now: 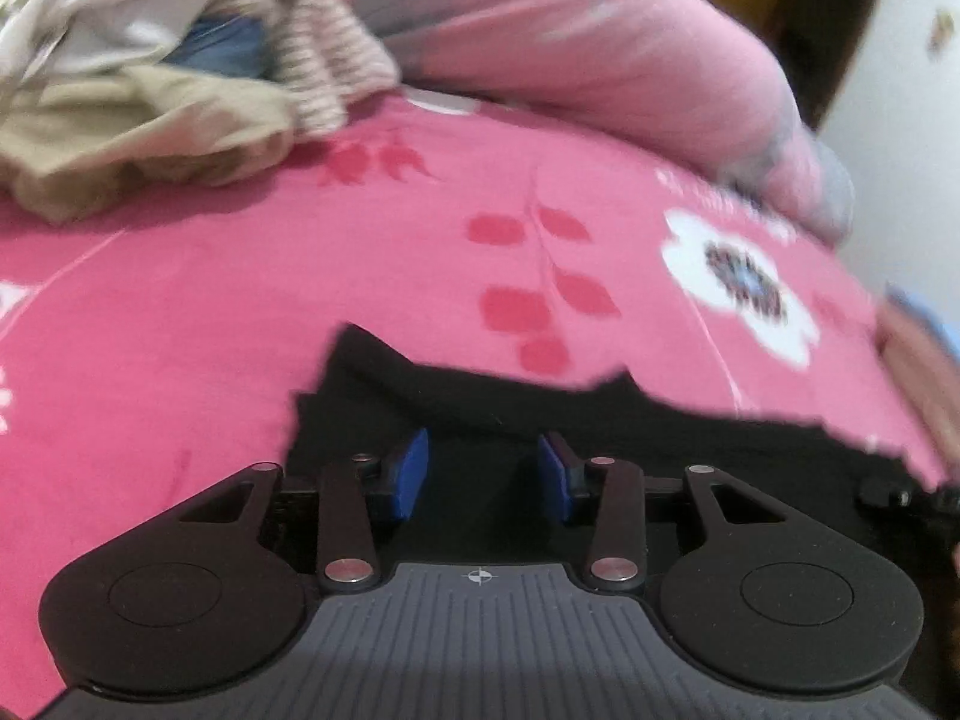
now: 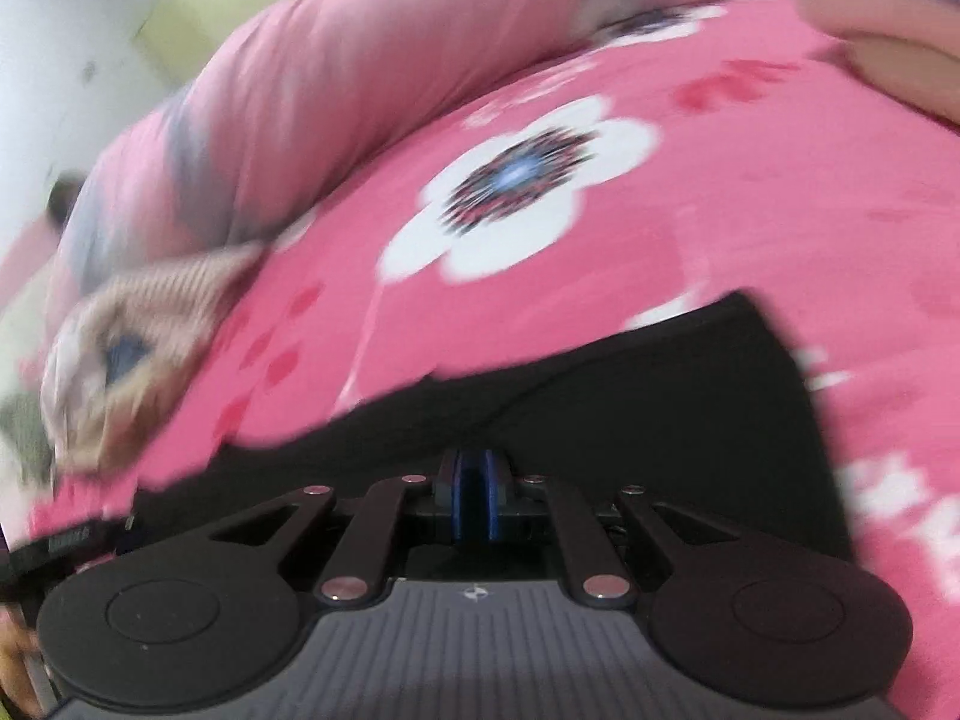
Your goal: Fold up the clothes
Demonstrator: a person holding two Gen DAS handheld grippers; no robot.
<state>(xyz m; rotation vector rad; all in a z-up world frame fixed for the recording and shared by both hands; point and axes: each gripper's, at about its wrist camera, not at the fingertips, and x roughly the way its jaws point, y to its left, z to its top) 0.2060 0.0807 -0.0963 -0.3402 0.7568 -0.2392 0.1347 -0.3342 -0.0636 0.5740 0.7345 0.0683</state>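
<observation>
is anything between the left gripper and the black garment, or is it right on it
Nothing visible stands between them. The left gripper has its blue pads apart with the black garment directly under and ahead of them, on the pink floral bedsheet. Whether they grip it is unclear.

My bed sheet (image 1: 240,312) is soft pink cloth, not shiny. The black garment (image 2: 660,396) is dull cloth too. My left hand-held gripper (image 1: 483,474) is matt black plastic with shiny metal pins and blue rubbery pads (image 1: 411,474).
</observation>
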